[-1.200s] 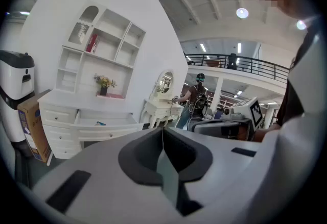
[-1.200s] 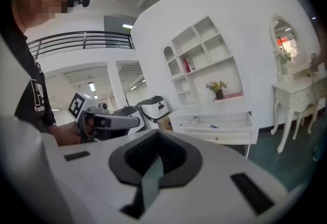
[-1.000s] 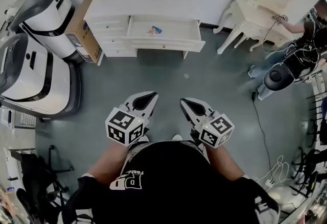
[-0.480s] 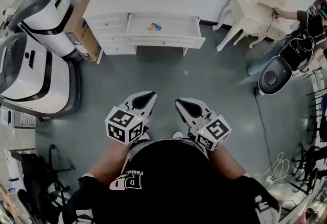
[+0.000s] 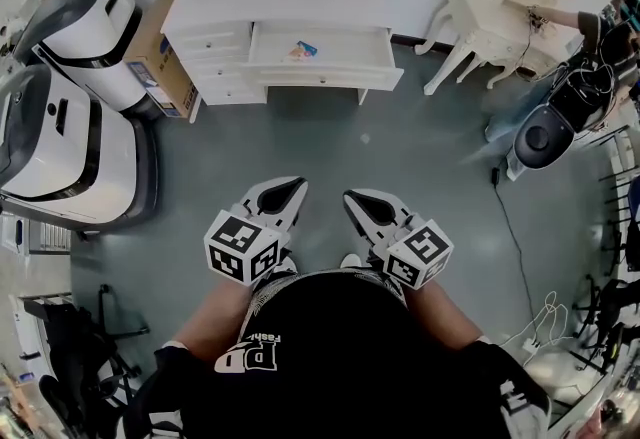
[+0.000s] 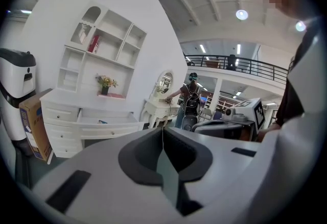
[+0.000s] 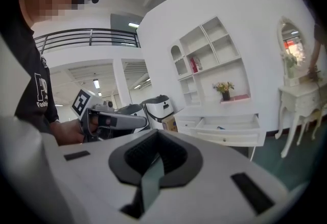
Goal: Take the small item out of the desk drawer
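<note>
Moved: the right tool (image 5: 358,201) has slid a little sideways towards the left tool (image 5: 290,189). The left one sits where it was, and neither is any closer to the open drawer (image 5: 325,77).
Meaning for the task: this reads as settling before the approach, not reaching. The drawer is already pulled out, so walking up to it and picking are what is left.
Small item: a small flat blue-and-orange thing (image 5: 303,51) lies inside the drawer, left of its middle, untouched.
Drawer: it hangs out of the white worktop (image 5: 270,12), front edge towards the person.
Left tool: clenched, jaws pressed together with nothing between them. It is held low in front of the body, well short of the drawer, with open grey floor (image 5: 370,142) between.
Right tool: also clenched and empty, just beside the left tool and equally far from the drawer.
Pose: both hands are tucked close to the torso, tips aimed towards the drawer and tipped slightly down.
Next need: probably a closer stance, then one tool released above the item.
</note>
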{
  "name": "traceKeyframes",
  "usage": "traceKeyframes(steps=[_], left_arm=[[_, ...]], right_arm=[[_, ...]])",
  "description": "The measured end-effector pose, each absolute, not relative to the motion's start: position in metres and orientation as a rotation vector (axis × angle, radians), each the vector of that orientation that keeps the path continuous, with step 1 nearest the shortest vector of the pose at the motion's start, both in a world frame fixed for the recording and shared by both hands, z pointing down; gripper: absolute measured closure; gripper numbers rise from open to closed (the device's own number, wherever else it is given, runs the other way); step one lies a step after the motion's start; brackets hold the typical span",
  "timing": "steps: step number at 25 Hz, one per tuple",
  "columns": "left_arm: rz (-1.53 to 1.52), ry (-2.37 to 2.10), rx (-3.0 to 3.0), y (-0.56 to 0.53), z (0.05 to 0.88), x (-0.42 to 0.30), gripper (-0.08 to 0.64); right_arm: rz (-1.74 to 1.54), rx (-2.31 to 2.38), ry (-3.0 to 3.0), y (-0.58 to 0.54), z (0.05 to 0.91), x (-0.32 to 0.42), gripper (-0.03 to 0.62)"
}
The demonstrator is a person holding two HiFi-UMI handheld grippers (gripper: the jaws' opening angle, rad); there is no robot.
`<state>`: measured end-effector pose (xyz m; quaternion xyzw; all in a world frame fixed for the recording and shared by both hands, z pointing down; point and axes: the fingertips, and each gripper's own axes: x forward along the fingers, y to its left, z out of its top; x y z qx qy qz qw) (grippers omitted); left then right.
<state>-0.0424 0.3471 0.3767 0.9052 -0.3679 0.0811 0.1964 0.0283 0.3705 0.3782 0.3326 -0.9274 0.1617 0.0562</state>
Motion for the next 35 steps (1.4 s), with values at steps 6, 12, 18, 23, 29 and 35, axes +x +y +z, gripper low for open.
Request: traceKeyframes(steps=[6,12,18,23,29,35], left_arm=[[0.255,-1.038,2.547,0.349,0.382,-0.059,0.543],[0.257,-1.039,2.555,0.35,0.38,-0.083,0.543],[0.262,-1.024,2.563,0.349,0.382,-0.109,0.543],[0.258,-1.017,2.563,0.351,0.387,-0.129,0.543],[0.251,-0.992,2.563,0.355,0.391,-0.137,0.543],[0.242,-0.986,2.566,0.353,0.39,-0.138,0.543]], right_arm=[[0.485,0.997,-2.813,0.37,0.379,0.011,0.583],[0.492,1.002,-2.815,0.371,0.38,-0.014,0.584],[0.494,1.017,-2.815,0.369,0.381,-0.041,0.583],[0.497,1.034,-2.803,0.372,0.384,-0.06,0.583],[0.496,1.053,-2.779,0.375,0.384,-0.068,0.584],[0.5,1.061,-2.767,0.376,0.385,-0.068,0.583]])
